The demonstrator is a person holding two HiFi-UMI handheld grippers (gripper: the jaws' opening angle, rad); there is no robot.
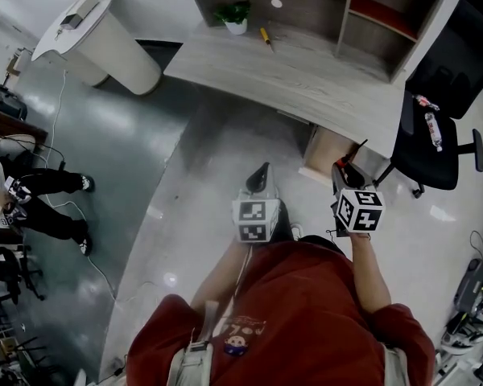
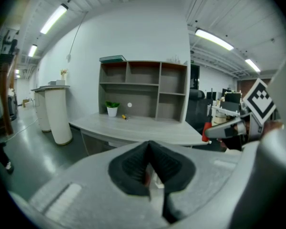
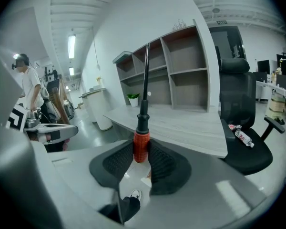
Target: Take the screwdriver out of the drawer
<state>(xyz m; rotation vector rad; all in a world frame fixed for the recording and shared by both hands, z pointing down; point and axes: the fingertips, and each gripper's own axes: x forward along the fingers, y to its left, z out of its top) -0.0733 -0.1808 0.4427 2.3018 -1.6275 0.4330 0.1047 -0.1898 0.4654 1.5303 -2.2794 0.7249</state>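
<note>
A screwdriver [image 3: 141,146] with a red handle and a long black shaft stands upright between the pads of my right gripper [image 3: 142,151], which is shut on the handle. In the head view the right gripper [image 1: 344,174] hangs in front of the desk's near edge, and the screwdriver [image 1: 345,164] points up from it. My left gripper [image 1: 261,177] hangs beside it on the left. Its jaws meet at the tips and hold nothing [image 2: 149,149]. A light wooden drawer unit [image 1: 328,149] sits under the desk edge, just beyond the right gripper.
A curved grey desk [image 1: 306,71] carries a shelf unit [image 1: 338,14], a small potted plant [image 1: 235,16] and a yellow screwdriver [image 1: 266,38]. A black office chair [image 1: 439,135] with bottles on its seat stands at right. A white counter [image 1: 105,43] and a person [image 1: 32,199] are at left.
</note>
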